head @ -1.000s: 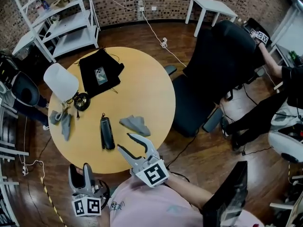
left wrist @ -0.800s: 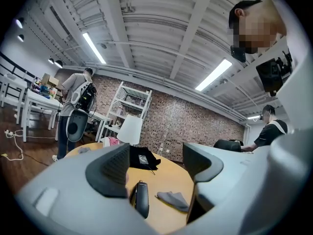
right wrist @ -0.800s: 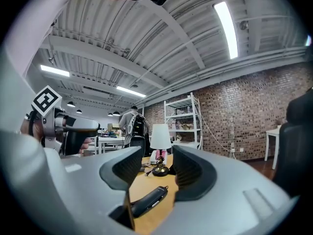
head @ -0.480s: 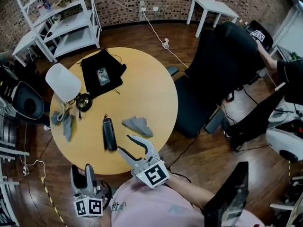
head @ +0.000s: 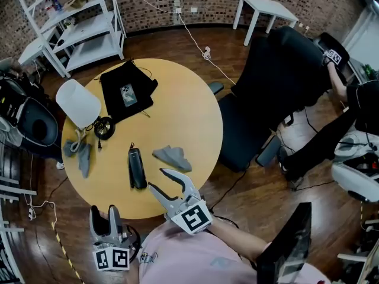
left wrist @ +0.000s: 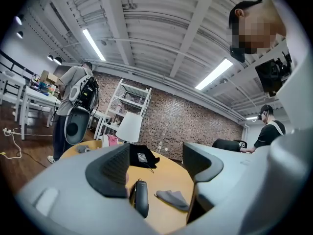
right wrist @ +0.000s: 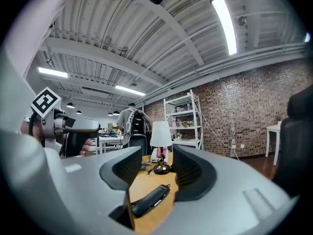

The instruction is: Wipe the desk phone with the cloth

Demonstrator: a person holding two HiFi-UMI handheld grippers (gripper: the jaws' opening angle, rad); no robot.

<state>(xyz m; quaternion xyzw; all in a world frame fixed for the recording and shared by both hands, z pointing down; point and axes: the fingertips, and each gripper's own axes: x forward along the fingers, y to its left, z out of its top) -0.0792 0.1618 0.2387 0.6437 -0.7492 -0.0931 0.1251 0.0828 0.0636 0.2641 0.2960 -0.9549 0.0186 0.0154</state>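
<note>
Since the earlier frames both grippers have kept their stations and the phone and cloth have not shifted; only the bystander beyond the chair has drawn an arm farther away.

Head view: the black desk phone point(head: 136, 168) lies on the round table point(head: 177, 108), in its near half. The grey cloth point(head: 172, 157) lies just to the right of the phone, apart from it. The right gripper point(head: 155, 178) hangs over the table edge on the near right of the phone, jaws spread and empty. The left gripper point(head: 102, 209) stands nearer than the phone, off the table, jaws likewise apart. A white lamp point(head: 77, 103) stands beyond the phone to the left.

Left gripper view: the left gripper point(left wrist: 157, 166) is spread wide with nothing held. The phone point(left wrist: 141, 198) shows through the gap, the cloth point(left wrist: 172, 199) to its right, the lamp point(left wrist: 130, 127) beyond it.

Right gripper view: the right gripper point(right wrist: 154, 173) is parted and clasps nothing. The phone point(right wrist: 149, 200) lies low in the gap, with the lamp point(right wrist: 160, 133) behind it.
</note>
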